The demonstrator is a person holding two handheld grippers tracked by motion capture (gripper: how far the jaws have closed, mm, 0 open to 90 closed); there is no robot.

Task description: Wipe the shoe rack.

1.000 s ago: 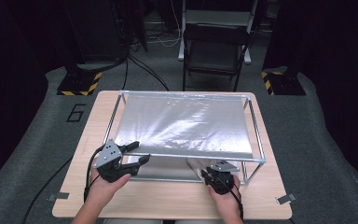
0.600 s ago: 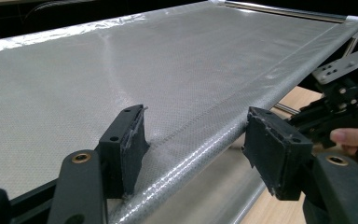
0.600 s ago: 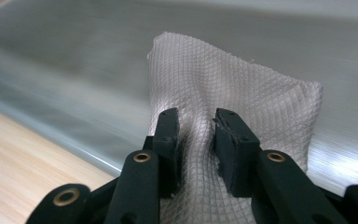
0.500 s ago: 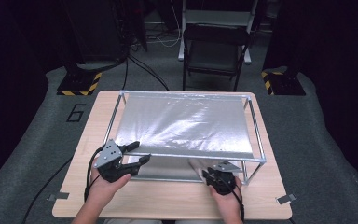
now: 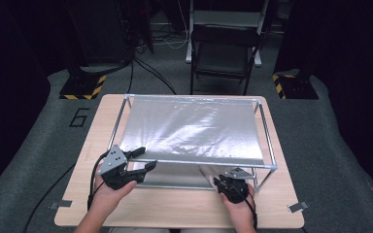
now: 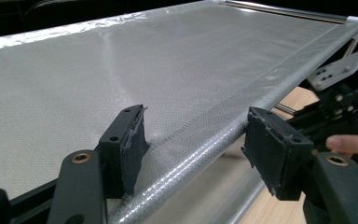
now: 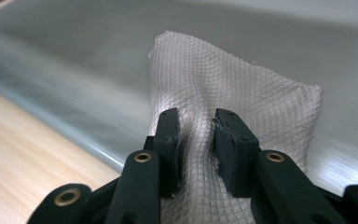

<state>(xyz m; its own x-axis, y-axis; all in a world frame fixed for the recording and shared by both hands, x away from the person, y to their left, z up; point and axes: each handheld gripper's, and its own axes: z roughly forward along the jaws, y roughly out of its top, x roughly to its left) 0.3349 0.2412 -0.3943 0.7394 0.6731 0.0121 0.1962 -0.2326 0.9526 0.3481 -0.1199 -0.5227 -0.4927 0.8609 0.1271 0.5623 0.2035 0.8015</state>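
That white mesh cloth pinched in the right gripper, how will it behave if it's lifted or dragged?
The mesh cloth is probably floppy: it bunches and creases where the right gripper pinches it. It looks thin and open-woven, so likely very light. It may slide easily over the smooth metal surface beneath.

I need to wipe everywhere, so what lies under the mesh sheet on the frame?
Under the mesh sheet, a shiny metal plate rests on the table; the right hand-held gripper holds a cloth there. Farther back is covered.
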